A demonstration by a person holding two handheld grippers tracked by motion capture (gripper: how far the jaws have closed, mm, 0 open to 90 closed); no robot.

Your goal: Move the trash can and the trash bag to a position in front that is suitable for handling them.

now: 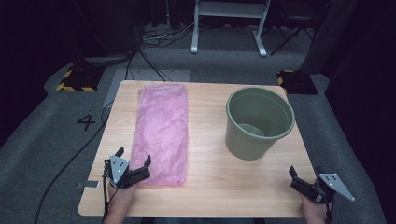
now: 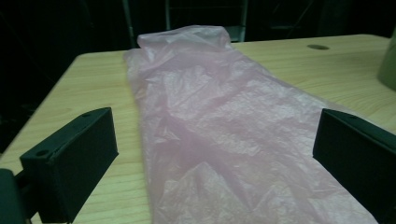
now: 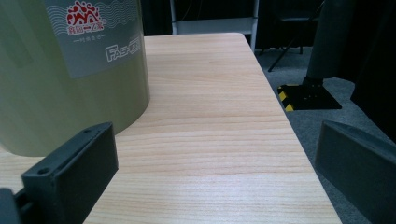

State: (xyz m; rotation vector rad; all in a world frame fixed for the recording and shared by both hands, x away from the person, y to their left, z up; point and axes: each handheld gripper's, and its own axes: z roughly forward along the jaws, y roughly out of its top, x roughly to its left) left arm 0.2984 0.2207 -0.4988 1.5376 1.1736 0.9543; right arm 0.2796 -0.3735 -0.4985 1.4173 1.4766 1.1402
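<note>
Where the pink plastic bag lies flat and crinkled, it runs lengthwise down the left half of the surface, from near the far edge almost to the near edge. Left tongs sit at the bag's near end, close to the near-left corner, jaws wide apart; in the left gripper view the bag stretches away between the two black jaws, neither of which pinches it. Green bucket stands upright on the right half, toward the far-right corner, well apart from the bag, mouth open upward. Right tongs rest low at the near-right corner, jaws apart and holding nothing. Right gripper view: bucket wall with a printed label just beyond the left jaw, bare wood ahead.
</note>
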